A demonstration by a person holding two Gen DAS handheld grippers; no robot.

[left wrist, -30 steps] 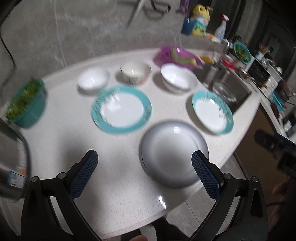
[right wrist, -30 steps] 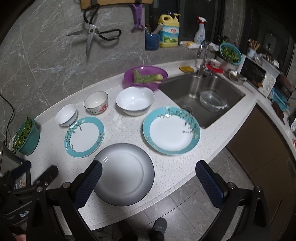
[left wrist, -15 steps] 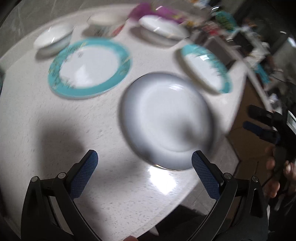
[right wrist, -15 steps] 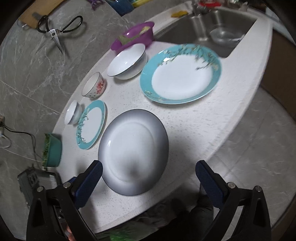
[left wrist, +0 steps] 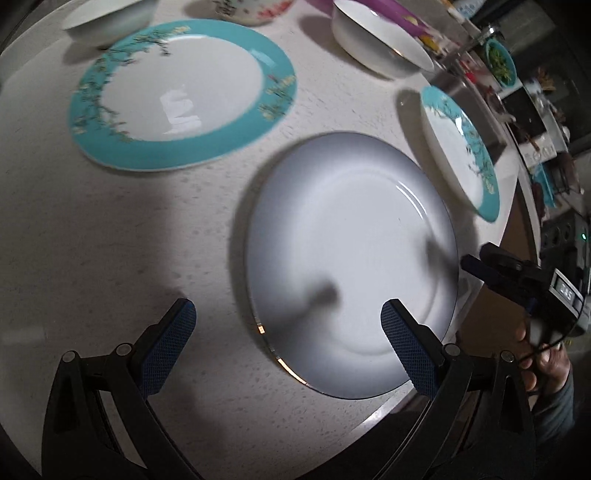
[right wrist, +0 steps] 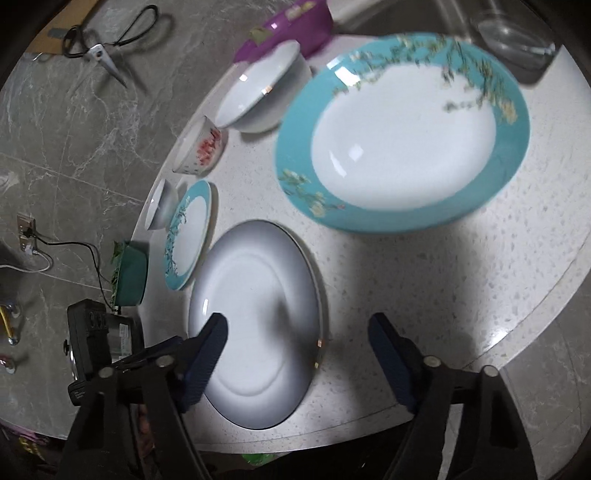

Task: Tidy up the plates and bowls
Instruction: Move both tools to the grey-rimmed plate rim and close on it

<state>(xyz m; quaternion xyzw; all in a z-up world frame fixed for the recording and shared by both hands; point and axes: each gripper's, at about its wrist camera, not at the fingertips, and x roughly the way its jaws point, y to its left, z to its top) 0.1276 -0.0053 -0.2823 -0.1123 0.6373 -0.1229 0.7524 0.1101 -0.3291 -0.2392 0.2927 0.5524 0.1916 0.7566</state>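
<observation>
A grey plate [left wrist: 351,258] lies near the counter's front edge; it also shows in the right wrist view [right wrist: 258,325]. My left gripper [left wrist: 284,343] is open, low over its near left rim. My right gripper [right wrist: 299,354] is open, low over its near right rim. A small teal-rimmed plate [left wrist: 181,92] lies at the back left, also in the right wrist view [right wrist: 188,236]. A large teal-rimmed plate [right wrist: 402,133] lies to the right, also in the left wrist view [left wrist: 461,147]. Behind stand a large white bowl [right wrist: 262,92], a flowered bowl [right wrist: 199,147] and a small white bowl [right wrist: 162,203].
A purple dish [right wrist: 291,26] stands behind the large bowl. A sink with a glass bowl [right wrist: 517,40] lies at the back right. A teal tub of greens [right wrist: 129,273] stands at the counter's left end. Scissors [right wrist: 107,40] hang on the wall. The counter edge [right wrist: 535,306] curves close in front.
Both grippers have dropped and moved in close to the grey plate, which now fills the near view. Both stay open. No dish has moved.
</observation>
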